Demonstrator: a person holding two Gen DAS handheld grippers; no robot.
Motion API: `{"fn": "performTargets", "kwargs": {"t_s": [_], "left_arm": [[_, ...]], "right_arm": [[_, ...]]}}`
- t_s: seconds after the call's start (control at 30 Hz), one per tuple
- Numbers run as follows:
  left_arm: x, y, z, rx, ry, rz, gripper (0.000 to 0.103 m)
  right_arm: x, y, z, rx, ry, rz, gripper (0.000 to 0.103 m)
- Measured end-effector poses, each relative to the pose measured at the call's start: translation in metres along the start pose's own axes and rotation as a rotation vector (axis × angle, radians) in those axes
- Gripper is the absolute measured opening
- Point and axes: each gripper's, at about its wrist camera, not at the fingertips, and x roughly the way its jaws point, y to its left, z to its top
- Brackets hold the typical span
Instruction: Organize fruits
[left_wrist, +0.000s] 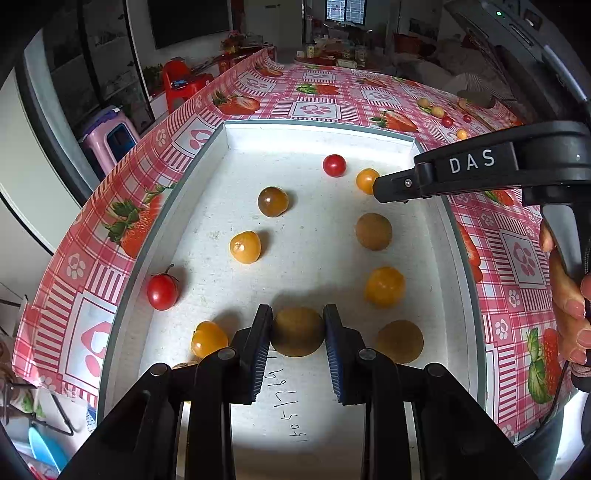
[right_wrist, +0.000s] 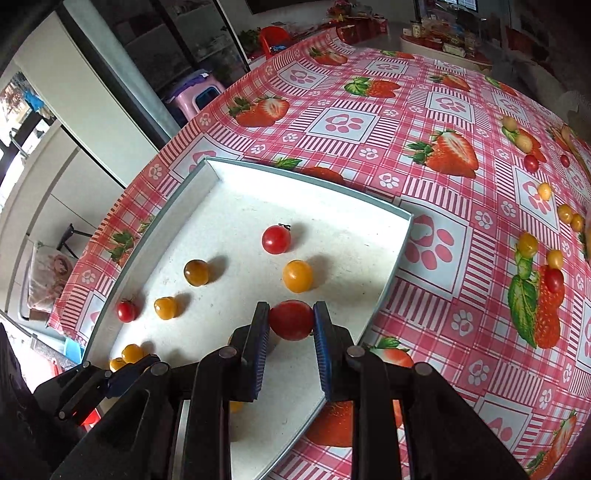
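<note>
Left gripper (left_wrist: 297, 332) has its blue ribbed pads (left_wrist: 258, 350) clamped on a round brown-green fruit (left_wrist: 297, 331), held over the near part of the shallow white foam tray with grey rim (left_wrist: 225, 147). Handwritten digits show on the tray floor below it. Right gripper (right_wrist: 291, 320) is pinched on a red cherry tomato (right_wrist: 291, 319), hovering over the tray's right side near its edge (right_wrist: 400, 254); in the left view its black finger marked DAS (left_wrist: 443, 173) reaches in from the right, just beside a small orange tomato (left_wrist: 366, 181).

Loose in the tray, left view: small red tomato (left_wrist: 334, 165) at the far end, dark brown-green tomato (left_wrist: 272, 201), orange tomato (left_wrist: 245, 246), red tomato with stem (left_wrist: 162, 291) against the left wall, orange tomato (left_wrist: 208, 339) near left, brown fruit (left_wrist: 373, 231), orange tomato (left_wrist: 385, 287), brown fruit (left_wrist: 400, 341) near right.

Tray sits on a pink checked tablecloth with strawberry and paw prints (right_wrist: 443, 110). More small yellow, orange and red tomatoes (right_wrist: 528, 243) lie scattered on the cloth well to the right of the tray. A bare hand (left_wrist: 569, 295) grips the right tool's handle
</note>
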Motion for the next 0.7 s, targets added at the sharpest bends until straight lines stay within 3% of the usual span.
{"fn": "performTargets", "kwargs": {"t_s": [0.27, 0.33, 0.37, 0.43, 0.5, 0.57, 0.7], "left_arm": [[0.001, -0.004, 0.000, 0.017, 0.013, 0.017, 0.030], [0.001, -0.003, 0.000, 0.010, 0.017, 0.024, 0.055], [0.000, -0.002, 0.000, 0.002, 0.010, 0.023, 0.083], [-0.006, -0.003, -0.001, 0.007, -0.030, 0.036, 0.086], [-0.008, -0.003, -0.001, 0.015, -0.033, 0.028, 0.086], [-0.010, -0.002, -0.001, 0.006, -0.032, 0.014, 0.086], [-0.015, -0.001, 0.000, -0.012, -0.037, 0.013, 0.086]], "right_arm": [[0.022, 0.011, 0.003, -0.030, 0.056, -0.046, 0.027], [0.022, 0.014, 0.003, -0.044, 0.053, -0.056, 0.031], [0.021, 0.014, 0.003, -0.041, 0.053, -0.048, 0.035], [0.015, 0.012, 0.001, -0.026, 0.044, -0.024, 0.042], [0.003, 0.012, -0.003, -0.021, 0.013, -0.016, 0.062], [-0.012, 0.012, -0.008, -0.019, -0.018, -0.010, 0.071], [-0.034, 0.011, -0.016, -0.028, -0.046, -0.035, 0.081]]}}
